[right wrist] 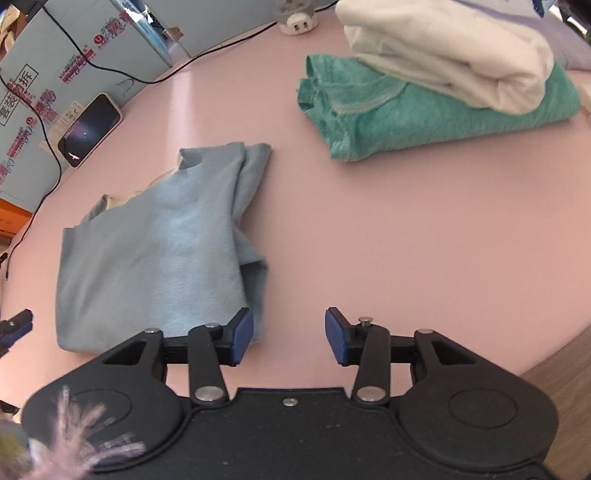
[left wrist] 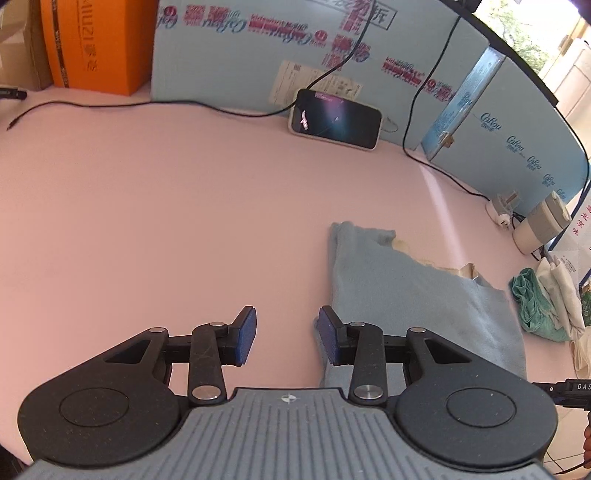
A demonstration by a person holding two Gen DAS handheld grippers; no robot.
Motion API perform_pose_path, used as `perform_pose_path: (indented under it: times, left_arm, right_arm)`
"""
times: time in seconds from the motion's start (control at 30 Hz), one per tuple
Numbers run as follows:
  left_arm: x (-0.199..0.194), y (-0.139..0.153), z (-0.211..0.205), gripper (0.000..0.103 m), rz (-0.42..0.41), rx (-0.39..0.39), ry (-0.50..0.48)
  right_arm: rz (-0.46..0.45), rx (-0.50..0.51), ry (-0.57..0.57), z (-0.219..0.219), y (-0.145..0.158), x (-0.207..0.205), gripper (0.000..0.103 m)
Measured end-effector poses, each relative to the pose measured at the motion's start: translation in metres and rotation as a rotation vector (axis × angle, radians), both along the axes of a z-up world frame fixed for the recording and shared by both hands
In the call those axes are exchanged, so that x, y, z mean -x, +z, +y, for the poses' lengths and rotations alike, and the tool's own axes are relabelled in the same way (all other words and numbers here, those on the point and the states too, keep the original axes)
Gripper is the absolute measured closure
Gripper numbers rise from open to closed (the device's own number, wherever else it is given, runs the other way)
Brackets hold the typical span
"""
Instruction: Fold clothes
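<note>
A light blue garment (left wrist: 413, 295) lies partly folded on the pink table (left wrist: 166, 221), with a cream lining showing at its far edge. It also shows in the right wrist view (right wrist: 159, 251). My left gripper (left wrist: 286, 338) is open and empty, just left of the garment's near left corner. My right gripper (right wrist: 290, 334) is open and empty, its left finger at the garment's near right corner. A folded green garment (right wrist: 424, 110) with a folded white garment (right wrist: 450, 48) on top sits at the far right.
A phone (left wrist: 334, 120) leans against the blue foam boards (left wrist: 258, 55) at the back, with black cables (left wrist: 110, 105) running along the table. An orange box (left wrist: 96, 44) stands far left. A white plug adapter (right wrist: 297, 20) lies at the back. The table edge (right wrist: 546, 354) curves at right.
</note>
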State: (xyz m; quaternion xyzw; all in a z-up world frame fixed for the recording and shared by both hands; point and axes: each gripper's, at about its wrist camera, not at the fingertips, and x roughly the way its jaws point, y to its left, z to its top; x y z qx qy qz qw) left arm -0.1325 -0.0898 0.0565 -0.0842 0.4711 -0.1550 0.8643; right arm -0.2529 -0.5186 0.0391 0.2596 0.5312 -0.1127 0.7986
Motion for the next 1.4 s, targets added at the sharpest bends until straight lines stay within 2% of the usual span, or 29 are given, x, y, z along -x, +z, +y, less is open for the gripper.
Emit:
perform_pose_path:
  times: [0.13,0.3,0.4,0.5,0.57,0.7,0.87,0.9,0.97,1.13,1.23,1.3,1.4]
  left_arm:
    - [-0.008,0.003,-0.026,0.069,-0.039,0.042,-0.067]
    - [-0.015,-0.009,-0.070,0.069,-0.058,0.046,-0.157]
    - [-0.018,-0.016,-0.077,0.068,-0.055,-0.021,-0.133]
    - [-0.025,-0.032,-0.067,0.069,-0.009,-0.088,-0.088]
    - [-0.029,-0.040,-0.056,0.067,0.015,-0.116,-0.060]
    - [-0.030,-0.036,-0.044,0.066,0.024,-0.105,-0.019]
    - [-0.030,-0.011,-0.050,0.066,-0.034,-0.087,-0.032]
    - [-0.030,-0.004,-0.054,0.065,-0.049,-0.078,-0.048]
    - [-0.029,0.007,-0.068,0.065,-0.079,-0.053,-0.113]
    - [-0.012,0.019,-0.134,0.057,-0.153,-0.046,-0.463]
    - [0.005,0.021,-0.175,0.049,-0.195,-0.063,-0.685]
    - [0.020,0.026,-0.199,0.040,-0.223,-0.071,-0.810]
    - [0.045,0.028,-0.227,0.032,-0.241,-0.070,-0.981]
  right_arm:
    - [-0.094,0.037,-0.007,-0.006,0.019,0.002,0.059]
    - [-0.194,-0.020,0.084,0.034,0.015,-0.024,0.059]
    - [-0.212,-0.056,0.178,0.061,0.004,-0.046,0.057]
    - [-0.193,-0.047,0.203,0.067,-0.002,-0.054,0.056]
    - [-0.176,-0.055,0.180,0.059,-0.006,-0.053,0.055]
    - [-0.155,-0.092,0.113,0.039,-0.013,-0.043,0.055]
    - [-0.182,-0.129,0.042,0.025,-0.001,-0.030,0.055]
    - [-0.191,-0.124,0.017,0.020,0.002,-0.026,0.052]
    - [-0.206,-0.117,-0.036,0.009,0.007,-0.017,0.044]
    - [-0.236,-0.134,-0.160,-0.019,0.010,0.001,0.042]
    - [-0.251,-0.198,-0.156,-0.027,0.008,-0.003,0.042]
    - [-0.253,-0.232,-0.138,-0.030,0.007,-0.009,0.042]
    - [-0.239,-0.257,-0.091,-0.033,0.001,-0.023,0.042]
